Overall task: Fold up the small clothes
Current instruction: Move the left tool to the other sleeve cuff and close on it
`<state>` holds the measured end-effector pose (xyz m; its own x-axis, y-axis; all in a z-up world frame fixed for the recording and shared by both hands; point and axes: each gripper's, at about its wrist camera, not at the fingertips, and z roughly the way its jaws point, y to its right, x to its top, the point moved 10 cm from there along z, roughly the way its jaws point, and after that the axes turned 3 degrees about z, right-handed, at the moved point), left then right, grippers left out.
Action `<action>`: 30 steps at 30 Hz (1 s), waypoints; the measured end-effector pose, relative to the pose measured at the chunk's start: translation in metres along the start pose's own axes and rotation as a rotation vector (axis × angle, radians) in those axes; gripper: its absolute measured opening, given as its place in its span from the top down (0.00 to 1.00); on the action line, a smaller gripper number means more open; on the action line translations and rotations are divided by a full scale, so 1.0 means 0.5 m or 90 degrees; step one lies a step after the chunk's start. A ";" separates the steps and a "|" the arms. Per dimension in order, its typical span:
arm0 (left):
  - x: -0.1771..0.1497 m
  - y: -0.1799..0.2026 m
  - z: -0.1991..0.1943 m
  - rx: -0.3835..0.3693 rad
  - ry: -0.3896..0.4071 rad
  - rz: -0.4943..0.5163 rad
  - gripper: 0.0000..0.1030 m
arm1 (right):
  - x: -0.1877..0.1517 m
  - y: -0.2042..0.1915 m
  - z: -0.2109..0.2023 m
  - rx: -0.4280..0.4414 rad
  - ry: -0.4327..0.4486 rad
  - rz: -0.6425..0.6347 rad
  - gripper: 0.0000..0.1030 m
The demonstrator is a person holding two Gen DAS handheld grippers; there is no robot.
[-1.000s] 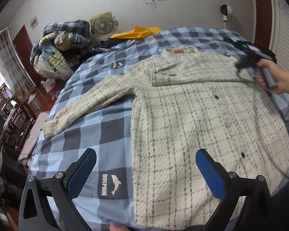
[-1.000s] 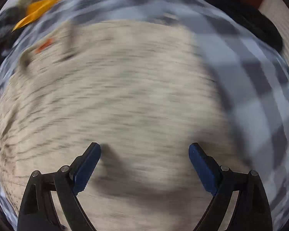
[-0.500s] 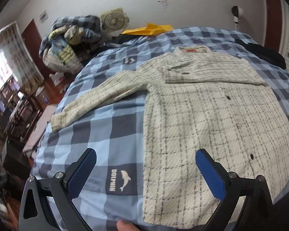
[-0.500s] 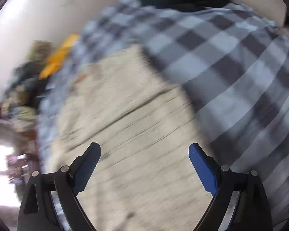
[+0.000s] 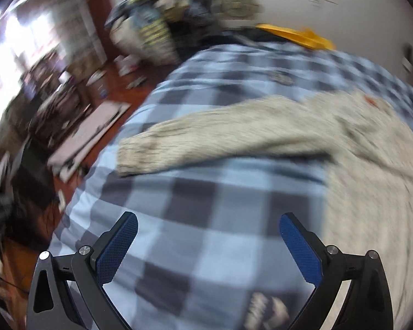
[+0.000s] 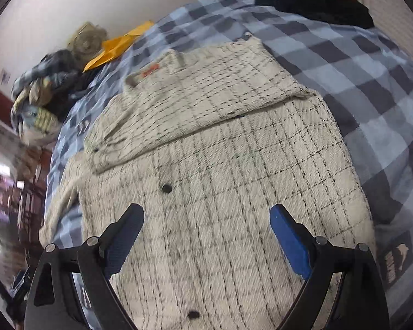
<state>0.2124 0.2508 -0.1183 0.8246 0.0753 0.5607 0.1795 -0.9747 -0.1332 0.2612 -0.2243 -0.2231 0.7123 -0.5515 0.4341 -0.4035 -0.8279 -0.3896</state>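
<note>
A cream jacket with a thin black check (image 6: 234,165) lies flat on a blue checked bedspread (image 6: 371,63). One sleeve (image 6: 201,96) is folded across its chest below the orange collar label. The other sleeve (image 5: 220,134) lies stretched out to the left over the bedspread (image 5: 206,220). My left gripper (image 5: 206,244) hangs open over bare bedspread, short of that sleeve and left of the jacket's body (image 5: 371,192). Over the jacket's lower front, near a black button, my right gripper (image 6: 206,233) stands open with nothing between its blue pads.
A heap of clothes (image 5: 157,27) and a fan (image 6: 88,38) sit at the bed's far end beside a yellow item (image 6: 118,46). A dark garment (image 6: 322,5) lies at the far right corner. The bed's left edge (image 5: 77,192) drops to a cluttered floor.
The left view has swung left, from the jacket's hem to the outstretched sleeve and the bed's left edge. The right view has pulled back from the jacket's right side, and the whole jacket shows.
</note>
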 end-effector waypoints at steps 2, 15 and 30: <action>0.029 -0.077 0.063 0.023 -0.010 -0.059 0.00 | -0.007 -0.010 -0.005 0.046 -0.025 0.007 0.12; 0.050 -0.336 0.307 0.033 -0.072 -0.282 0.00 | -0.083 -0.143 -0.013 0.235 -0.155 0.016 0.11; 0.073 -0.300 0.416 0.064 -0.146 -0.173 0.60 | -0.121 -0.223 -0.021 0.269 -0.125 -0.038 0.11</action>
<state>0.3274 0.4434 -0.2479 0.8366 0.3847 0.3901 0.4508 -0.8880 -0.0911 0.2573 -0.0999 -0.1975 0.8388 -0.4408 0.3195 -0.1187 -0.7208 -0.6829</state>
